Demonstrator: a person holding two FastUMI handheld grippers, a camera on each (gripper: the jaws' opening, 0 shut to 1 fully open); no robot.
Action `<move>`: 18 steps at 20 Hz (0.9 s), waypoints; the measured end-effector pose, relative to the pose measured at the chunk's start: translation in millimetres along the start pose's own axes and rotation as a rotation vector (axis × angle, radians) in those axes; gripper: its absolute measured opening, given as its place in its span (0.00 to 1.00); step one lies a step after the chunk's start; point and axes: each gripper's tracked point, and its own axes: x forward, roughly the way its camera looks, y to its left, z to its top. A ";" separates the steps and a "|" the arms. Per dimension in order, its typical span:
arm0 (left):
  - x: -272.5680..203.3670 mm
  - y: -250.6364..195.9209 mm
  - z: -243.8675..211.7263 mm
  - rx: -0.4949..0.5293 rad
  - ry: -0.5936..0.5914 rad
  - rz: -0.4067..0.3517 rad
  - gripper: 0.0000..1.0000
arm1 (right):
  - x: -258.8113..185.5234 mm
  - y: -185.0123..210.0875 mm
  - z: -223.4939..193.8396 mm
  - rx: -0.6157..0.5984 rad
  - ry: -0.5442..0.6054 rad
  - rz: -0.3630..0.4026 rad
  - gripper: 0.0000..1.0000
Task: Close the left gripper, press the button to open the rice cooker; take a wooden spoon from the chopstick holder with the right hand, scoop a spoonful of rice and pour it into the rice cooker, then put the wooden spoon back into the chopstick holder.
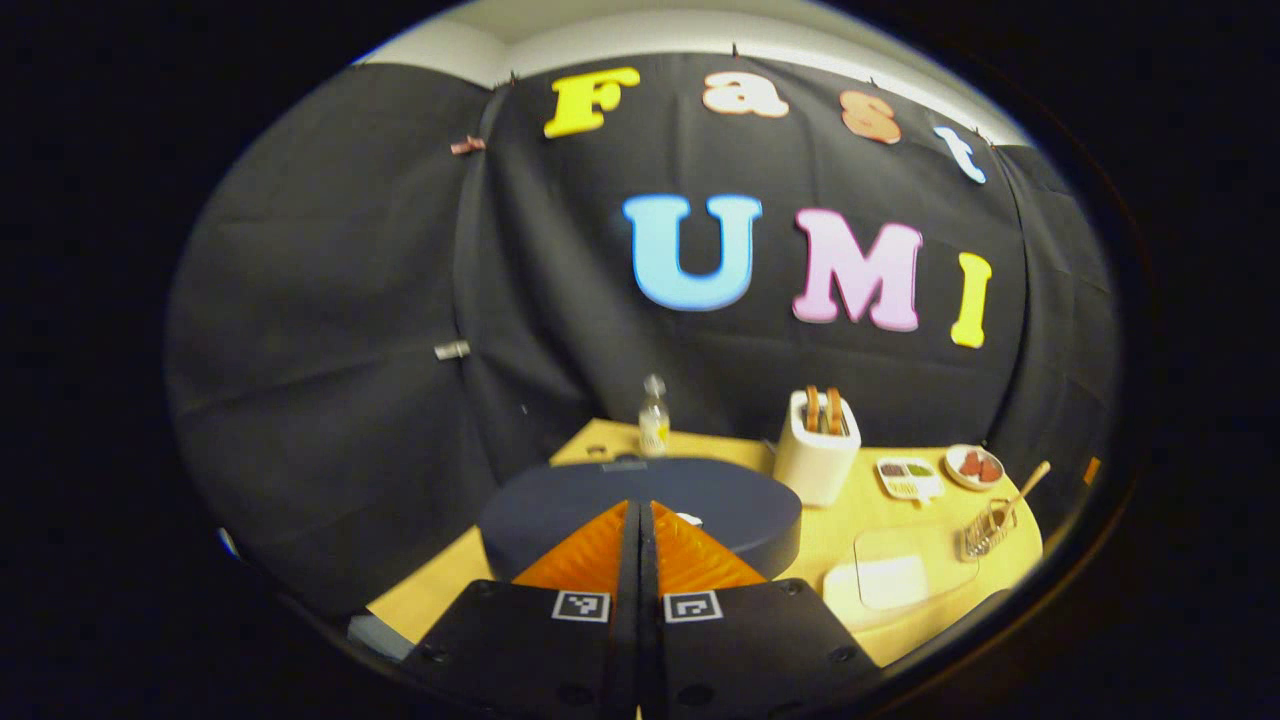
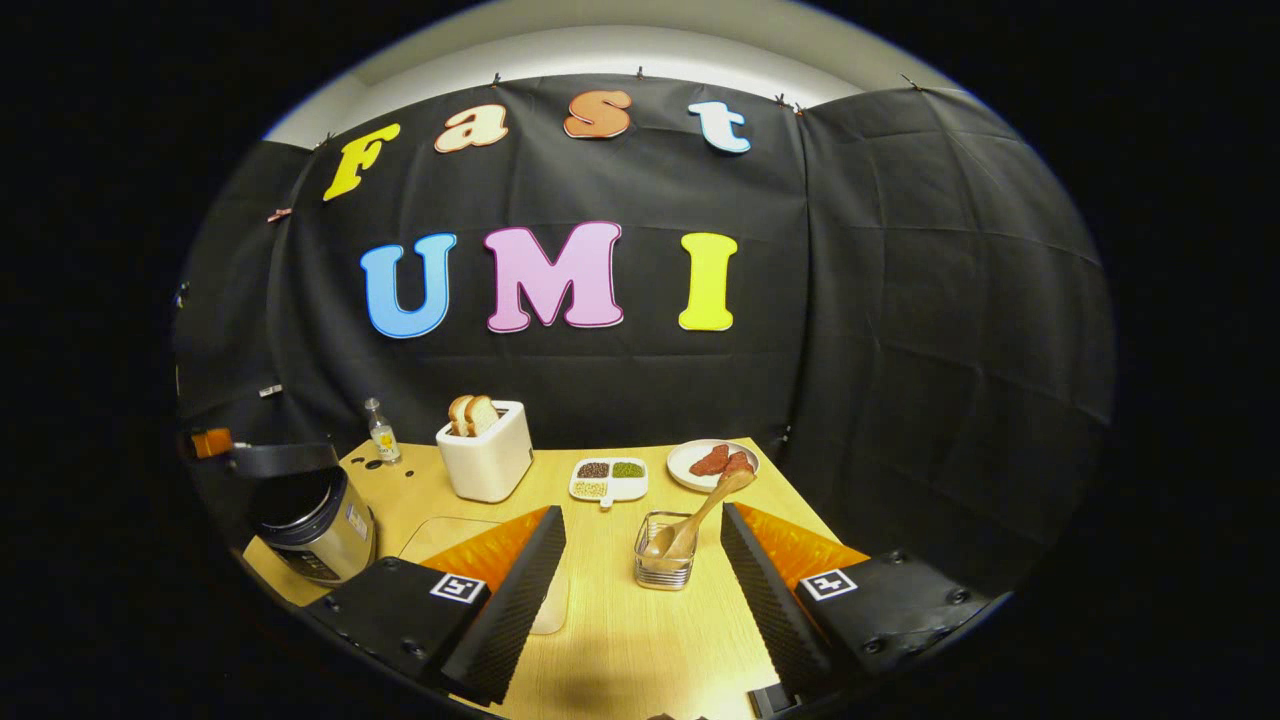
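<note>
Wooden spoon [image 2: 700, 515] leans up and right from the chopstick holder [image 2: 666, 562], dead ahead between the right gripper [image 2: 640, 570]'s open fingers; left gripper [image 1: 640, 520] closed over rice cooker [image 1: 640, 510].

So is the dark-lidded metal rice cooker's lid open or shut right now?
Open. In the right gripper view the rice cooker has its dark lid lifted above the body, with the dark inner pot exposed.
</note>
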 end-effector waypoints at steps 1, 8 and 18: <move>-10.1 -0.6 18.7 -0.004 -0.045 0.019 0.06 | 6.0 -2.4 1.7 0.008 -0.003 0.002 0.98; -57.2 -40.4 50.8 -0.031 -0.148 -0.004 0.08 | 45.2 -26.3 0.6 0.074 0.013 -0.004 0.98; -88.8 -92.5 -10.7 -0.050 -0.001 0.020 0.98 | 112.3 -74.4 -50.0 0.193 0.166 -0.047 0.99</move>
